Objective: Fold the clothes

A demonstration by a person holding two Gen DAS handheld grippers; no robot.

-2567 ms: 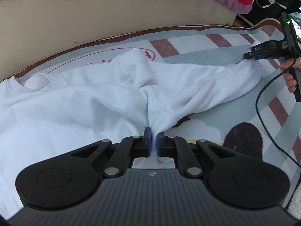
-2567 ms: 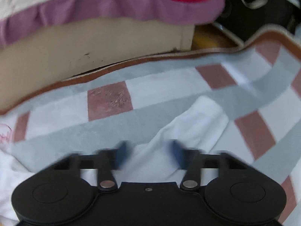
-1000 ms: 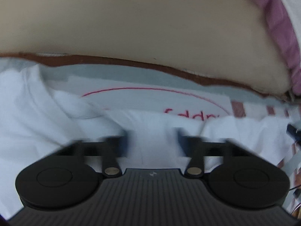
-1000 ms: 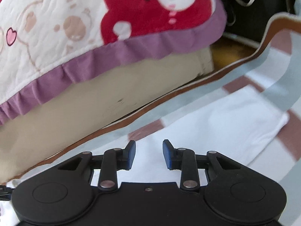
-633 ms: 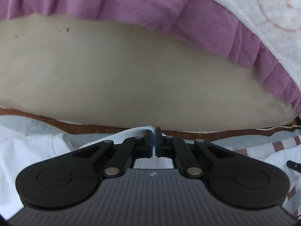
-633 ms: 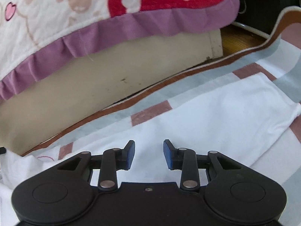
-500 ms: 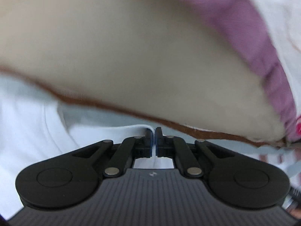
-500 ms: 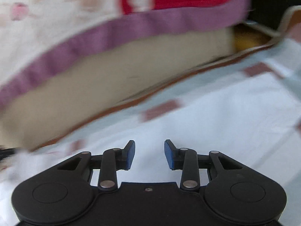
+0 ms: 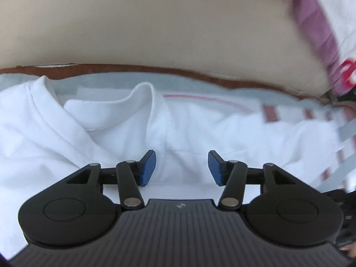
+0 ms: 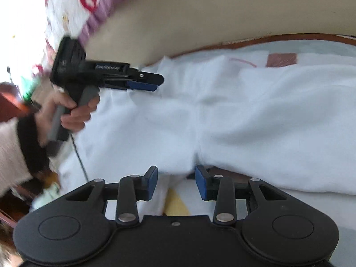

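Note:
A white sweatshirt [image 9: 200, 133] lies spread on a patterned play mat [image 9: 347, 129], its ribbed neck opening [image 9: 106, 115] just ahead and left of my left gripper [image 9: 181, 168]. That gripper is open, blue pads wide apart, low over the cloth with nothing between them. In the right wrist view the sweatshirt [image 10: 244, 115] stretches across the mat [image 10: 282, 59]. My right gripper [image 10: 176, 182] is open at its near edge, where a fold line ends. The left gripper [image 10: 155, 83] shows at the garment's far left, held by a hand [image 10: 75, 111].
A beige bed base [image 9: 155, 22] stands right behind the mat's brown border [image 9: 200, 75], with a purple-trimmed quilt [image 9: 316, 22] hanging over it. A black cable [image 10: 77, 155] drops from the left gripper's handle. A fuzzy pale sleeve [image 10: 11, 151] fills the left edge.
My left gripper was shut on a white cloth edge near the bed base; now it is open and the cloth lies flat. The right gripper stayed open and swung to face across the garment.

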